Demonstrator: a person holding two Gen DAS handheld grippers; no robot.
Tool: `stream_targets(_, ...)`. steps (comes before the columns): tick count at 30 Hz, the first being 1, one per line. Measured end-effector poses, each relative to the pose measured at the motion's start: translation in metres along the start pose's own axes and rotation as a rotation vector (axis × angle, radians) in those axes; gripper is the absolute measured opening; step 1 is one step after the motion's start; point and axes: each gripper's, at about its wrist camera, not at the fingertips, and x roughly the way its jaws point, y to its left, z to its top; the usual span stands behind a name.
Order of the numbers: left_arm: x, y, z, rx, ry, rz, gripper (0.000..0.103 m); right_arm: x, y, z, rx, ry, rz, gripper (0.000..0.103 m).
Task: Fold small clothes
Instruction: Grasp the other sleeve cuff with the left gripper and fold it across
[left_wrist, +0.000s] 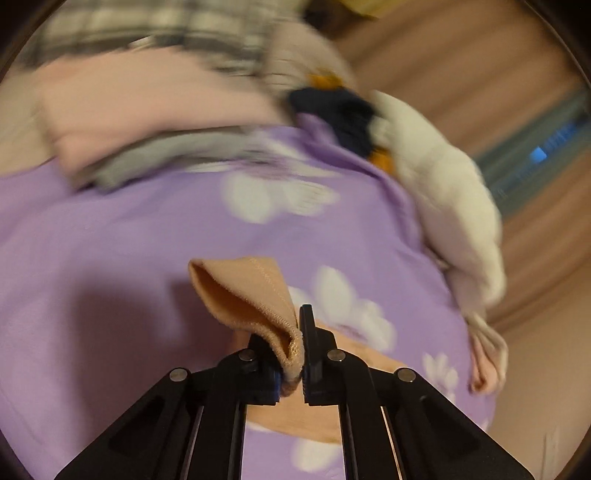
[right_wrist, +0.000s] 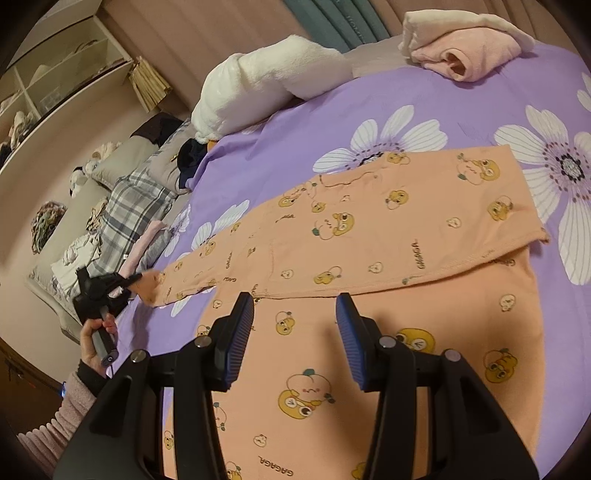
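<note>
Peach top (right_wrist: 369, 236) lies spread on the purple sheet (right_wrist: 295, 122), its body flat under and ahead of the right gripper (right_wrist: 295, 332), one sleeve folded across the chest and the other reaching out toward the left gripper (right_wrist: 110, 284). The left gripper (left_wrist: 295, 354) is clamped on that sleeve's cuff (left_wrist: 251, 295): the cuff end is pinched between the black fingers, and its open mouth flares up and to the left of them, showing a stitched hem and a soft, slightly fuzzy inner face. In the right view a hand (right_wrist: 98, 339) in a pink ribbed sleeve (right_wrist: 55, 417) holds this gripper's handle at the edge of the bed.

The right gripper hovers just over the top's body with its jaws apart and nothing between them; its pads are blue and finely ribbed, set on black fingers.

The top is a thin knit, printed with small yellow cartoon chicks and the word GAGAGA. The sheet is smooth and carries large white daisies. A white plush pillow (right_wrist: 258, 85), long and rounded, lies along the sheet's far edge, with a rolled pink fleece garment (right_wrist: 461, 51) beyond the top. A grey plaid cloth (right_wrist: 133, 206) sits crumpled to the left, and folded pink and grey pieces (left_wrist: 147, 122) are stacked ahead of the left gripper, blurred.
</note>
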Motion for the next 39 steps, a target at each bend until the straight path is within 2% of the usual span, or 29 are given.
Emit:
stream_targets(5, 0.006, -0.087, -0.025, 0.153, 0.062, -0.115, 0.005, -0.013, -0.012, -0.005, 0.018, -0.021, 0.008, 0.047)
stream_targets(12, 0.03, -0.185, -0.086, 0.323, 0.183, -0.193, 0.005, -0.035, -0.037, -0.007, 0.058, -0.061, 0.015, 0.047)
stream_targets(20, 0.062, -0.278, -0.178, 0.529, 0.291, -0.196, 0.005, -0.052, -0.064, -0.007, 0.094, -0.087, 0.003, 0.047)
stream_targets(23, 0.082, -0.3, -0.215, 0.612, 0.323, -0.16, 0.005, -0.057, -0.075, -0.007, 0.118, -0.092, -0.004, 0.047)
stream_targets(25, 0.097, -0.304, -0.234, 0.636, 0.373, -0.131, 0.005, -0.06, -0.083, -0.008, 0.139, -0.092, -0.011, 0.047)
stream_targets(27, 0.116, -0.304, -0.255, 0.66, 0.46, -0.096, 0.005, -0.061, -0.089, -0.009, 0.155, -0.093, -0.011, 0.054)
stream_targets(29, 0.124, -0.303, -0.266, 0.684, 0.489, -0.063, 0.011, -0.064, -0.096, -0.009, 0.177, -0.098, -0.009, 0.056)
stream_targets(30, 0.129, -0.302, -0.272, 0.692, 0.522, -0.062, 0.021, -0.065, -0.097, -0.01, 0.182, -0.1, -0.006, 0.056)
stream_targets(31, 0.128, -0.303, -0.277, 0.69, 0.543, -0.076, 0.041, -0.066, -0.099, -0.01, 0.19, -0.101, -0.002, 0.057)
stream_targets(32, 0.128, -0.302, -0.279, 0.688, 0.567, -0.099, 0.053, -0.067, -0.102, -0.009, 0.199, -0.101, 0.0, 0.058)
stream_targets(33, 0.126, -0.303, -0.283, 0.702, 0.595, -0.13, 0.072, -0.066, -0.102, -0.009, 0.205, -0.1, 0.003, 0.06)
stream_targets(34, 0.125, -0.308, -0.286, 0.725, 0.586, -0.136, 0.076, -0.065, -0.104, -0.008, 0.213, -0.097, 0.006, 0.06)
stream_targets(36, 0.115, -0.314, -0.286, 0.776, 0.546, -0.132, 0.076, -0.063, -0.104, -0.006, 0.223, -0.095, 0.008, 0.06)
stream_targets(39, 0.109, -0.312, -0.276, 0.752, 0.536, -0.162, 0.076, -0.057, -0.102, -0.002, 0.241, -0.091, 0.022, 0.06)
